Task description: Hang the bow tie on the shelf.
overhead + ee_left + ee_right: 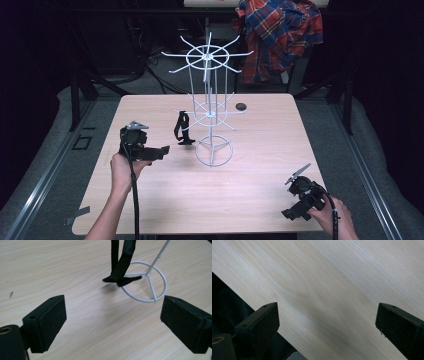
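Hanging loosely on the white wire rotating rack [212, 112] just ahead of the released left gripper [112, 322], the black fabric strap [123, 263] could be knocked off if brushed; right gripper [327, 327] spread, empty.

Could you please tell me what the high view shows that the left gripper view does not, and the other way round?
The high view alone takes in the wire rack's upper hook tiers, the plaid shirt behind the table, a small dark disc, and both hands with the right gripper. The left gripper view alone shows the left gripper's pads close up, standing apart with nothing between. Both share the black strap hanging with its ends on the tabletop by the rack's ring base.
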Motion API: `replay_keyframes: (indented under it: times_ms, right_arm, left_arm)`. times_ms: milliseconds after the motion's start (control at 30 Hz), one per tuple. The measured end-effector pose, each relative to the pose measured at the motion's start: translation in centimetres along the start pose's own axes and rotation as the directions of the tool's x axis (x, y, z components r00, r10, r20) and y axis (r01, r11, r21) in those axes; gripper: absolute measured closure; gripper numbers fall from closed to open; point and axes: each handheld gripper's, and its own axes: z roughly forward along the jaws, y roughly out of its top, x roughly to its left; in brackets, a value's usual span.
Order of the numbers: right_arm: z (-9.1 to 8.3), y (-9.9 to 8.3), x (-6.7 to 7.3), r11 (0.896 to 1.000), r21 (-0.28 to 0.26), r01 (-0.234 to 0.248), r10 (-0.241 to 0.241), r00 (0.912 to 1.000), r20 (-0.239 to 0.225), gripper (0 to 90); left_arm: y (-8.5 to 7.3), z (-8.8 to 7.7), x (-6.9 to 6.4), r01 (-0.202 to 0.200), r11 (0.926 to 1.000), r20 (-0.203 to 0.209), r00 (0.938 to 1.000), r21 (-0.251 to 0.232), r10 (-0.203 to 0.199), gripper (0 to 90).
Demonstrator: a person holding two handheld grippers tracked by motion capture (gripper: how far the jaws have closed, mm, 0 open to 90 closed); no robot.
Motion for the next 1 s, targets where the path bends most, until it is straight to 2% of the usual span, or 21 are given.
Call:
replay_keyframes:
  times_ms: [33,100,133,267,467,500,533,567,767,800,833,867,900,1000]
  right_arm:
    - [-0.2,0.1,-0.2,0.999,0.025,0.022,-0.022,0.9998,-0.002,4.7]
    - [-0.2,0.1,-0.2,0.999,0.036,0.031,-0.031,0.9995,-0.001,4.7]
    - [-0.1,0.1,-0.1,1.000,0.014,0.011,-0.011,0.9999,-0.002,4.7]
    - [-0.1,0.1,-0.1,1.000,0.016,0.015,-0.015,0.9999,0.002,4.7]
    - [-0.1,0.1,0.0,1.000,0.014,0.014,-0.014,0.9999,-0.003,4.7]
    - [-0.1,0.1,0.0,1.000,0.016,0.014,-0.014,0.9999,-0.002,4.7]
    - [-0.1,0.1,0.0,1.000,0.022,0.020,-0.020,0.9998,0.001,4.7]
    - [-0.1,0.1,0.1,1.000,0.016,0.015,-0.015,0.9999,-0.005,4.7]
    - [-0.1,0.1,0.1,0.999,0.038,0.035,-0.036,0.9993,0.015,4.7]
    - [-0.1,0.1,0.1,0.999,0.034,0.034,-0.034,0.9993,0.013,4.8]
    - [-0.1,0.1,0.1,0.999,0.034,0.034,-0.034,0.9993,0.013,4.8]
    - [-0.3,0.1,0.0,0.998,0.048,0.046,-0.047,0.9988,0.014,4.8]
    - [-0.1,0.1,0.1,0.999,0.028,0.029,-0.029,0.9995,0.010,4.8]
    - [-0.1,0.2,0.1,0.999,0.036,0.034,-0.034,0.9993,0.013,4.8]
  left_arm:
    - [-0.4,0.0,0.0,-0.002,0.9999,-0.010,0.9999,0.010,0.002,5.9]
    - [-0.5,0.0,0.1,-0.002,0.9997,-0.010,0.9999,0.024,0.003,4.8]
    - [-1.0,0.0,0.2,0.004,0.9990,-0.012,0.9999,0.045,-0.004,2.4]
    - [-1.6,-0.1,0.3,0.004,0.9977,-0.012,0.9999,0.068,-0.003,0.1]
    - [-2.7,-0.3,0.2,-0.020,0.9922,-0.039,0.9989,0.123,0.025,0.0]
    - [-3.2,-0.1,0.2,-0.025,0.9876,-0.049,0.9983,0.155,0.033,0.0]
    - [-3.2,-0.1,0.2,-0.025,0.9876,-0.049,0.9983,0.155,0.033,0.0]
    - [-3.7,-0.1,0.2,-0.035,0.9833,-0.053,0.9976,0.179,0.045,0.0]
    - [-4.9,-0.3,0.1,-0.043,0.9746,-0.037,0.9980,0.220,0.052,0.0]
    - [-5.6,-0.3,0.1,-0.050,0.9687,-0.031,0.9977,0.243,0.060,0.0]
    - [-5.6,-0.3,0.1,-0.050,0.9687,-0.031,0.9977,0.243,0.060,0.0]
    - [-5.7,-0.2,0.1,-0.055,0.9654,-0.033,0.9974,0.255,0.065,0.0]
    - [-5.9,0.1,0.2,-0.044,0.9597,-0.052,0.9968,0.278,0.061,0.0]
    - [-5.9,0.4,0.4,-0.033,0.9593,-0.048,0.9977,0.280,0.049,0.0]
